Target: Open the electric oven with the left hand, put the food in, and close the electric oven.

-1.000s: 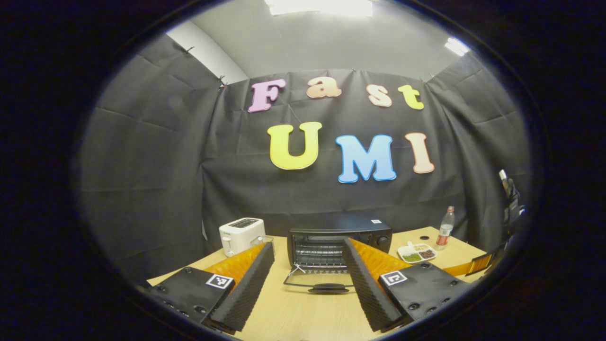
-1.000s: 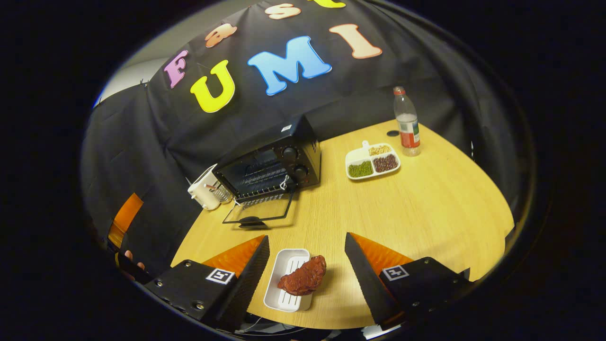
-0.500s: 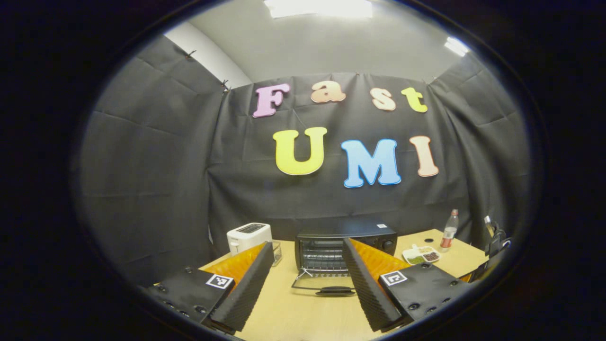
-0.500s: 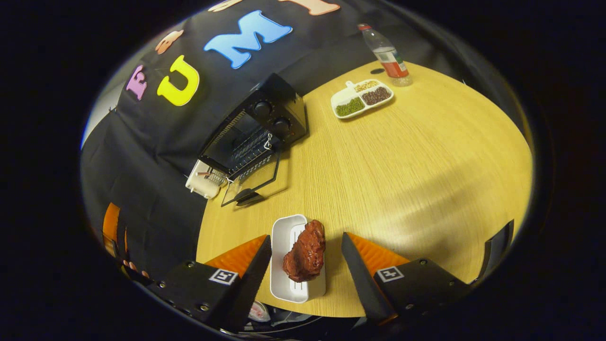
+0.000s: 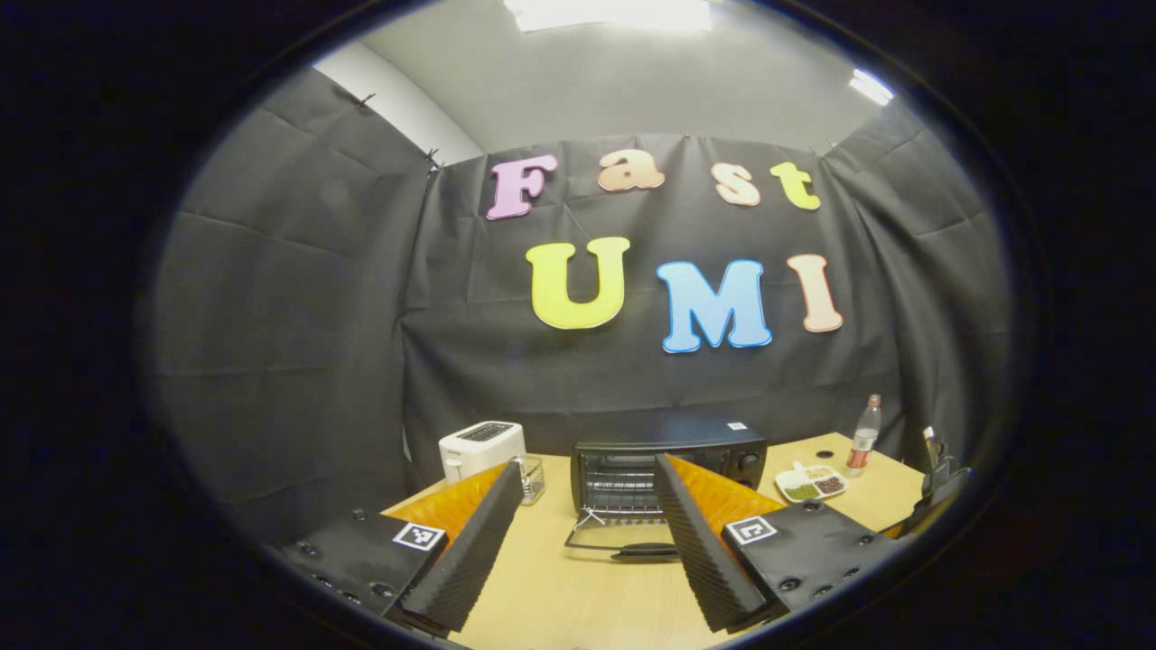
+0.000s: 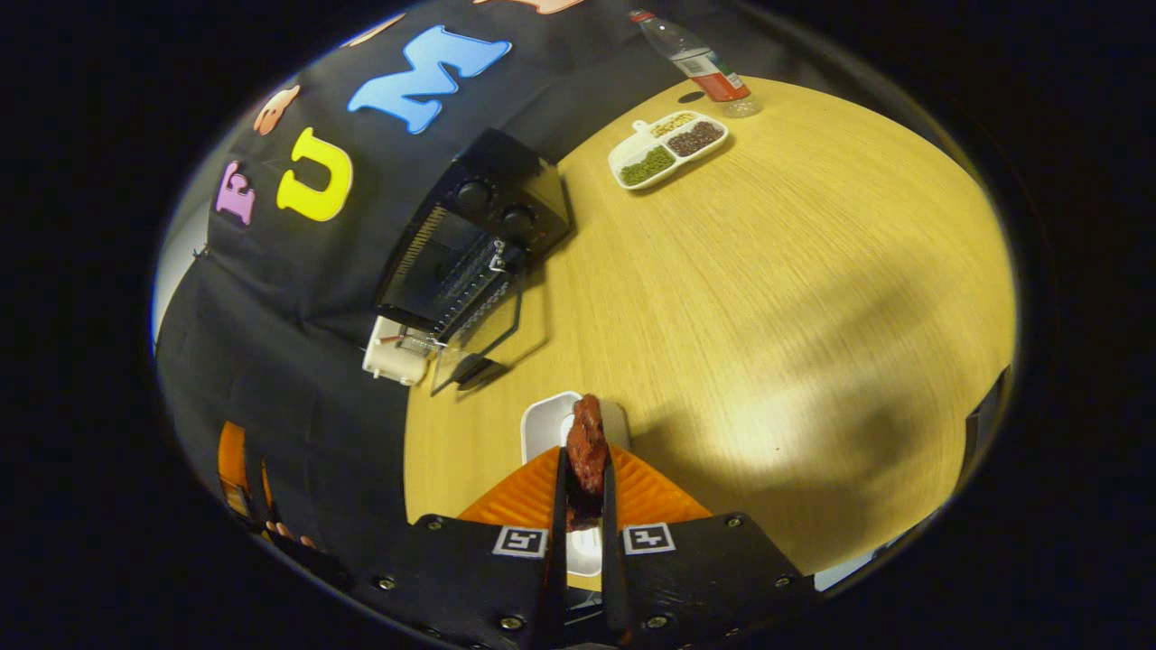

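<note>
Right gripper (image 6: 584, 478) newly clamping meat (image 6: 587, 444), lengthwise

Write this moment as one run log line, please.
oven: door open | right gripper: shut on meat piece over white tray | left gripper: open, holding nothing

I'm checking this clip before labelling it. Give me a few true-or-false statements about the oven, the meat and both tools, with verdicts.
1. The oven door is shut. False: it hangs open, folded down toward the table.
2. The right tool is shut on the meat. True.
3. The left tool holds the door handle. False: it is open, apart from the oven.
4. A white tray lies under the meat. True.
5. The bottle stands left of the toaster. False: it stands far right, beside the divided dish.
</note>
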### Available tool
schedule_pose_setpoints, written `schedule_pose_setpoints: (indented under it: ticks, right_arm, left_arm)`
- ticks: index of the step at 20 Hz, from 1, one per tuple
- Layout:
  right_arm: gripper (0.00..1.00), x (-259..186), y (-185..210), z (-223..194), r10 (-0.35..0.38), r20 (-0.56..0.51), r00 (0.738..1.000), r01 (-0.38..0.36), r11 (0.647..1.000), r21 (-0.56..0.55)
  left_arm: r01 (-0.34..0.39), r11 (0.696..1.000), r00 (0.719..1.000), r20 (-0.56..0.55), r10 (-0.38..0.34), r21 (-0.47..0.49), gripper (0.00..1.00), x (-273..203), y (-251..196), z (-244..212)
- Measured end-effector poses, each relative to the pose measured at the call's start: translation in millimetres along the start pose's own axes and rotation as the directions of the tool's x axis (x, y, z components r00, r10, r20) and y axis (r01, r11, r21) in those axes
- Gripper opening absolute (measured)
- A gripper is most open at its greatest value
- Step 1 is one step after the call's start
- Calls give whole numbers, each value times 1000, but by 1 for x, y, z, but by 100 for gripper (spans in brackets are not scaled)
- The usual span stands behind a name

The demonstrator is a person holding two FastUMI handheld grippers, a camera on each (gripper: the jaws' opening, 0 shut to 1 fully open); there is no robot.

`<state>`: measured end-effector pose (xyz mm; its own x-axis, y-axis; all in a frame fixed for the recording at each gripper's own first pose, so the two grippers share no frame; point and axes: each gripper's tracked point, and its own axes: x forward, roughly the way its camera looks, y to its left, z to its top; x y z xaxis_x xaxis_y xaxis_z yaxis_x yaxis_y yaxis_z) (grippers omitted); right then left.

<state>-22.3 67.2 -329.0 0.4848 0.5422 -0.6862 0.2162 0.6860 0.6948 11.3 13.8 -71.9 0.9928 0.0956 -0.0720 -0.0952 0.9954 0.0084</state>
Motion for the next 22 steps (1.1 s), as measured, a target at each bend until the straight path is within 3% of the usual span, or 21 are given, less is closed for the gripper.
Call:
schedule_pose_setpoints:
  ticks: [2, 11, 16, 22]
  right_arm:
    - [9, -13, 9, 7, 1, 21, 1000, -1, 1000, -21]
    - [9, -33, 68, 43, 91, 101, 991, -87, 995, -38]
    - [9, -15, 118, 67, 160, 148, 976, -155, 987, -51]
    - [9, 37, 165, 80, 208, 152, 966, -201, 978, -59]
  left_arm:
    - [-4, 1000, 1000, 2, 4, 6, 100, 1, 3, 1]
    - [2, 1000, 1000, 12, -2, -15, 100, 16, 5, 1]
    - [14, 999, 1000, 19, -14, -30, 97, 40, 13, 1]
    - [-10, 1000, 1000, 0, 10, -30, 100, 64, 46, -7]
